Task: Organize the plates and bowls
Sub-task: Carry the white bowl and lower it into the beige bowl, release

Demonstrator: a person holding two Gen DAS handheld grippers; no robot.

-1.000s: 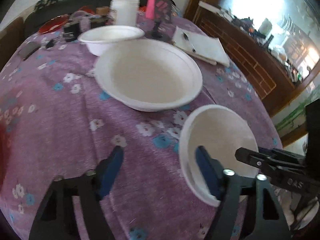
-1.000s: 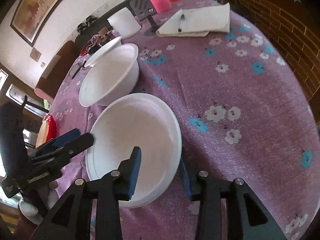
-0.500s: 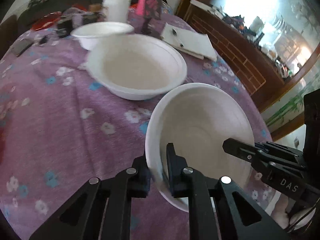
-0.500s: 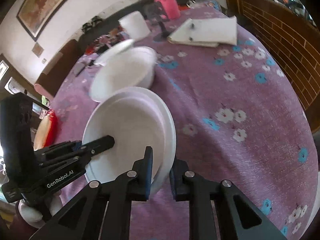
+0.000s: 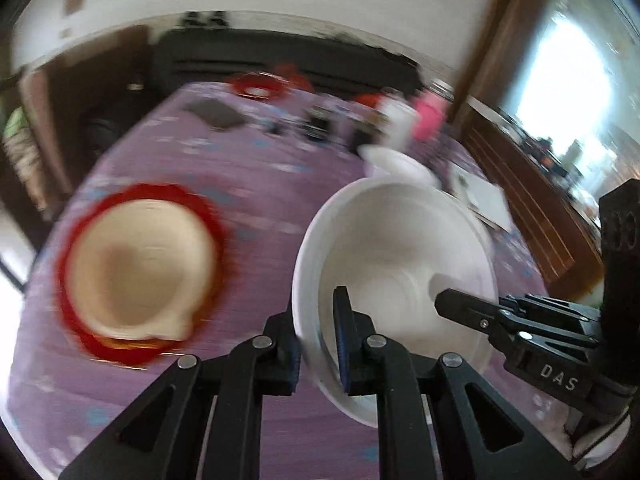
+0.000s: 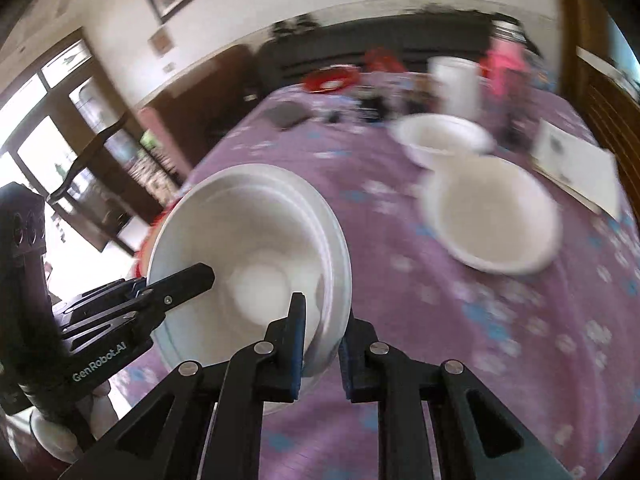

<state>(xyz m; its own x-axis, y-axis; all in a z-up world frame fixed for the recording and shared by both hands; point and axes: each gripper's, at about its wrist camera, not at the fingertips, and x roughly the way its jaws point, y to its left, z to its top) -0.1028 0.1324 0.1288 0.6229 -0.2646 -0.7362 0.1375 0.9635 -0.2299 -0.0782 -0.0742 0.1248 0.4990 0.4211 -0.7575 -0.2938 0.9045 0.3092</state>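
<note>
Bowl (image 5: 400,256) hangs tilted, both hand-held grippers, left (image 5: 318,344) and right (image 6: 322,340), clamped on opposite rims.

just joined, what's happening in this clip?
A person with two handheld grippers is sorting white bowls on a purple floral tablecloth. Both the left gripper and the right gripper are clamped on opposite rim edges of the same white bowl, holding it tilted above the table. To the left lies a red-rimmed plate with a cream bowl in it. Two more white bowls, a large one and a smaller one, sit farther back. The frames are motion-blurred.
</note>
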